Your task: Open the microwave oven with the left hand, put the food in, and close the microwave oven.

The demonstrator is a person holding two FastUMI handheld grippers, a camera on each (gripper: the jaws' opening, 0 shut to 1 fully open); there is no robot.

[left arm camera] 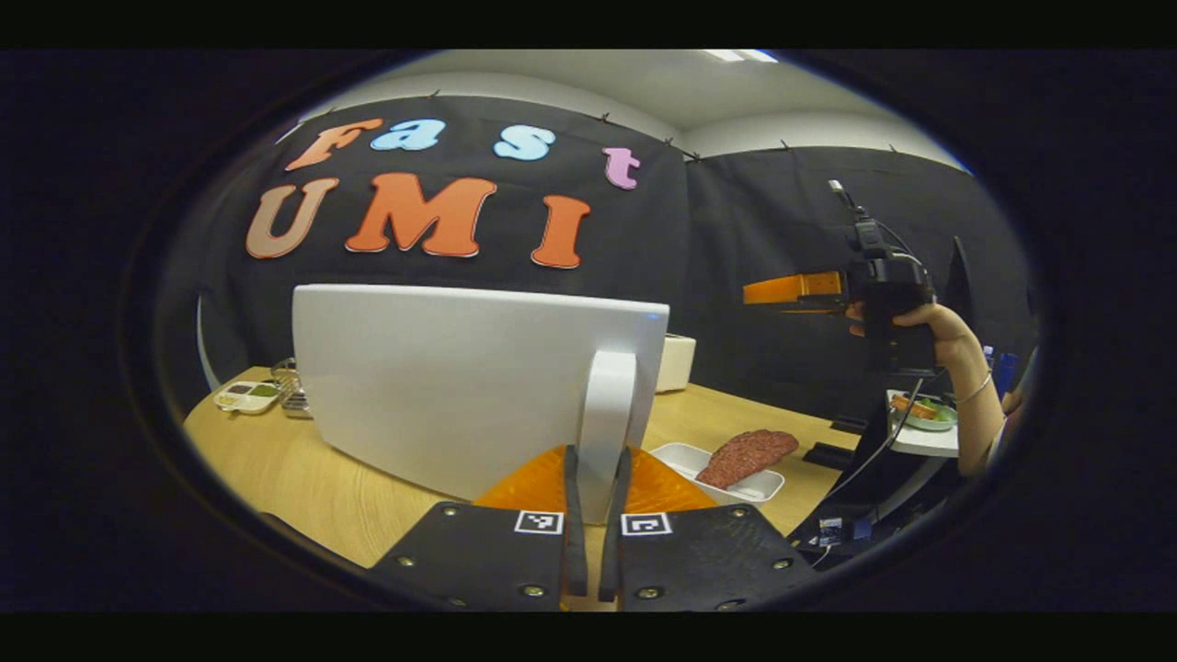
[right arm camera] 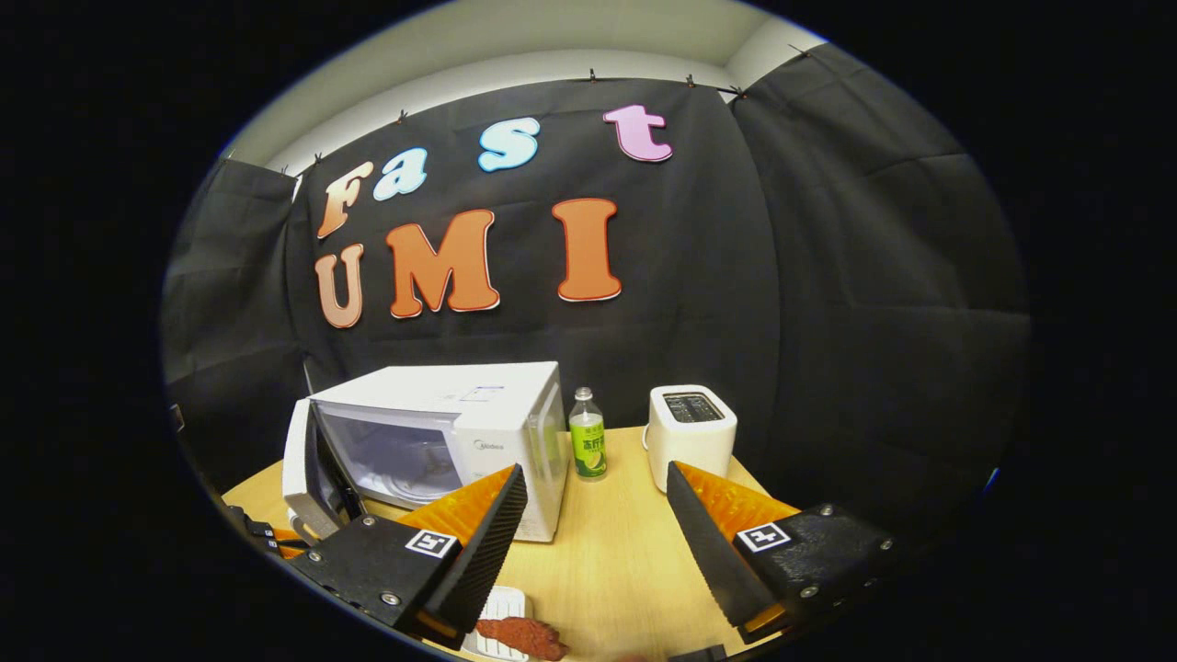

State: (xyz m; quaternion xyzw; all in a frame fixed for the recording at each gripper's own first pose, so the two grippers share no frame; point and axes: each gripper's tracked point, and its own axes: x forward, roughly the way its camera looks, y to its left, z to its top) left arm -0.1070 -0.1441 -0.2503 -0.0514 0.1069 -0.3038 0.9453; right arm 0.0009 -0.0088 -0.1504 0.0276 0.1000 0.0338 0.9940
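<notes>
Apparently left gripper (left arm camera: 596, 515) pinches door handle (left arm camera: 607, 414); right gripper (right arm camera: 596, 524) hovers spread.

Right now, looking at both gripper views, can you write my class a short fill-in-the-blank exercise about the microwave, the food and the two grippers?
1. The left gripper is shut on the white microwave door's ____.
2. The white microwave oven's door stands ____.
3. The reddish-brown piece of meat lies in a shallow ____ tray.
4. The right gripper's jaws are ____.

Missing words: handle; open; white; open
</notes>
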